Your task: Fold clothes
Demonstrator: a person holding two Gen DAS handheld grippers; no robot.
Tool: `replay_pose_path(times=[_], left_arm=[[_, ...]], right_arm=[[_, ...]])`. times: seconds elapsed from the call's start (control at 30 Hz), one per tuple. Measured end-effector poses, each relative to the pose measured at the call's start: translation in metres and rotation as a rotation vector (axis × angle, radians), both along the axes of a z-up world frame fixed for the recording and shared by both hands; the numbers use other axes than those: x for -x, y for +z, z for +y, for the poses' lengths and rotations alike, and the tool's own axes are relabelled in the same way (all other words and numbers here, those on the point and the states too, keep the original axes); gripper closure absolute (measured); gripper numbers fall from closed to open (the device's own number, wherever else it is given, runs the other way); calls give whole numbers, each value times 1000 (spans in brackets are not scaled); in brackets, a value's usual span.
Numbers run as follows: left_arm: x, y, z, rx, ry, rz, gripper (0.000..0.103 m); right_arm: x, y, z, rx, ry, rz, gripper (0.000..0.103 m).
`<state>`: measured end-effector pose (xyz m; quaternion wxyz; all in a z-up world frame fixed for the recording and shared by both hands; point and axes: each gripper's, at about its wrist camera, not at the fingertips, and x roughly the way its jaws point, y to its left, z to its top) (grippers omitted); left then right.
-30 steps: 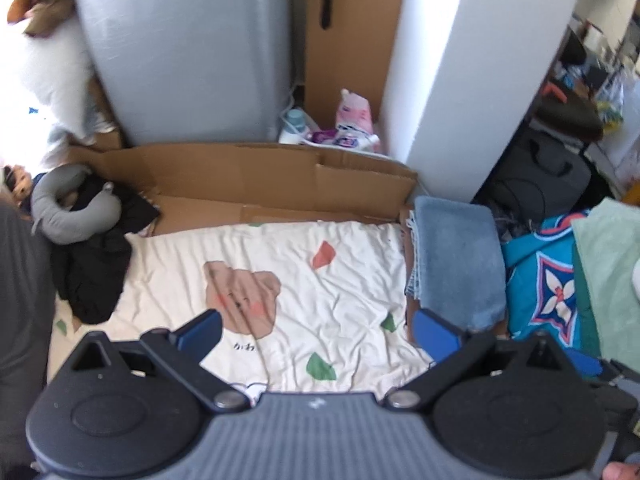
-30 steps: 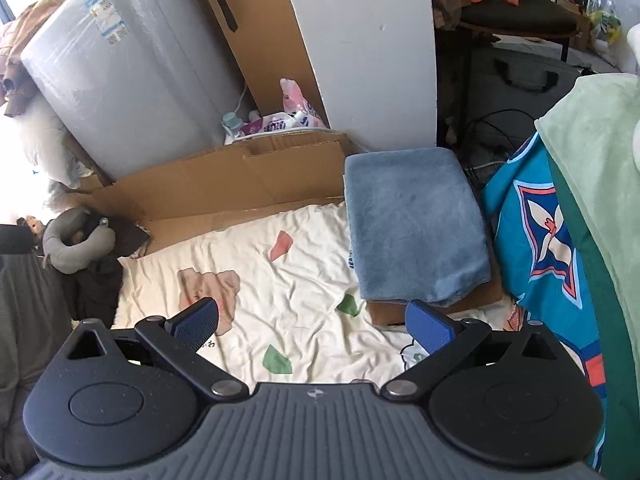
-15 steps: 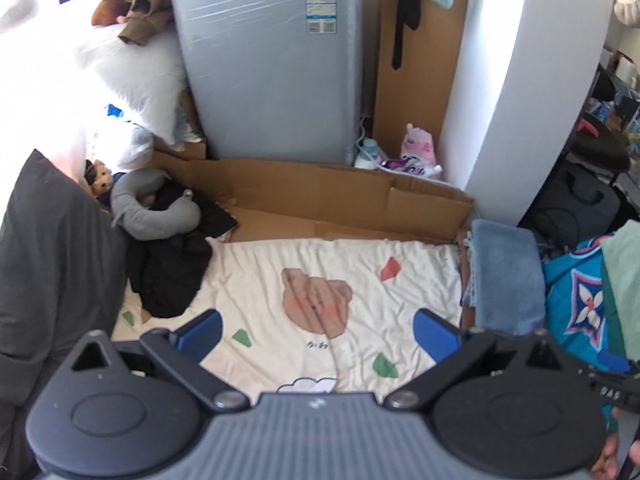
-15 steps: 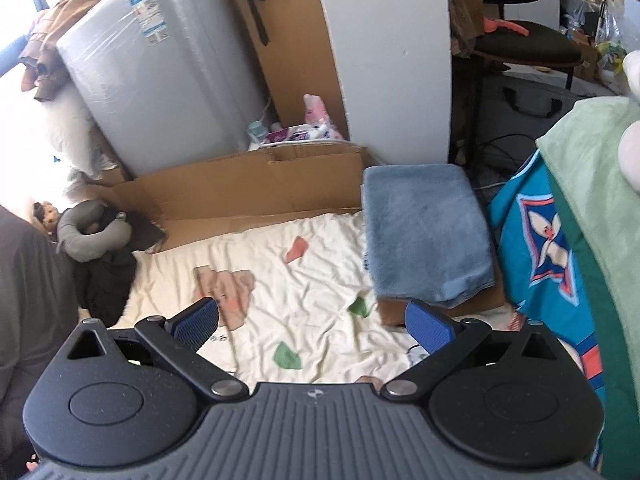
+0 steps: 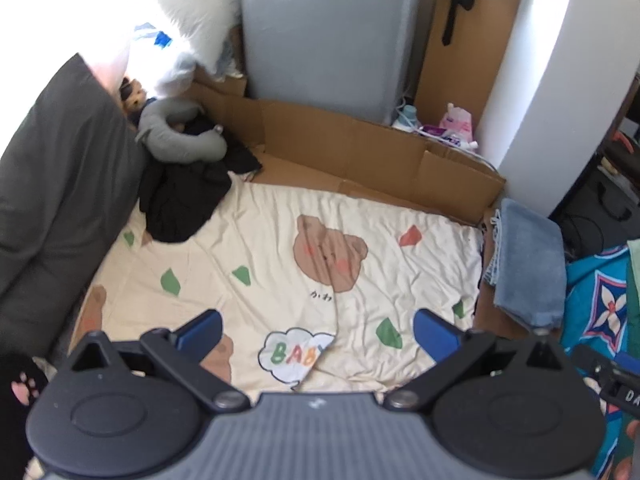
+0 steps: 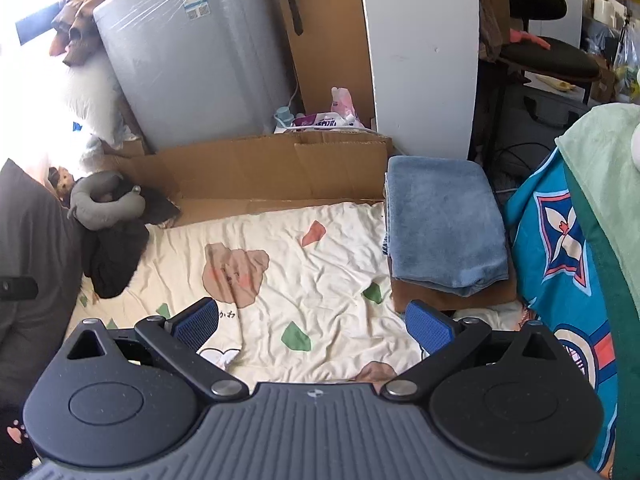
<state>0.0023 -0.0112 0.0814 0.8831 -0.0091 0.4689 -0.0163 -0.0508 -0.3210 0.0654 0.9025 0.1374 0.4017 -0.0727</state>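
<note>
- Since a second ago, both our grippers have risen and drawn back from the bed; far more of the cream sheet (image 5: 280,264) now shows, and the grey pillow (image 5: 60,184) on the left has come into sight.
- Our left gripper (image 5: 318,330) hangs above the near part of the sheet, its blue pads (image 5: 200,328) spread wide apart with nothing between them.
- Our right gripper (image 6: 314,322) likewise hangs above the sheet, pads (image 6: 430,326) wide apart and holding nothing.
- The cream sheet, printed with brown bear faces, green and red patches and a cloud reading "BABY" (image 5: 296,354), lies rumpled and flat across the bed.
- A crumpled black garment (image 5: 180,200) lies at the far left corner of the sheet, touching the grey pillow.
- A grey neck pillow (image 5: 180,136) rests just behind the black garment, on its far edge.
- A folded blue towel (image 6: 444,232) sits on a piece of cardboard at the right edge of the sheet.
- A turquoise patterned cloth (image 6: 560,240) hangs to the right of the towel, with a pale green cloth (image 6: 600,168) draped over it.
- A flattened cardboard box (image 6: 272,172) stands along the far edge of the bed.
- Behind the cardboard, a grey plastic-wrapped appliance (image 6: 192,60) stands beside a white pillar (image 6: 424,52).
</note>
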Motion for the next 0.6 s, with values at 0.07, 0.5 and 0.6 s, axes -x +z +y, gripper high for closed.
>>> replay_pose_path(times=[0.07, 0.5, 0.6], left_arm=[[9, -8, -5, -8, 2, 5, 0], [28, -27, -48, -98, -110, 31, 0], [32, -27, -45, -105, -101, 35, 0]], right_arm=[[1, 0, 3, 1, 12, 2, 0], [14, 0, 18, -32, 42, 16, 0], [17, 0, 22, -40, 49, 19, 0]])
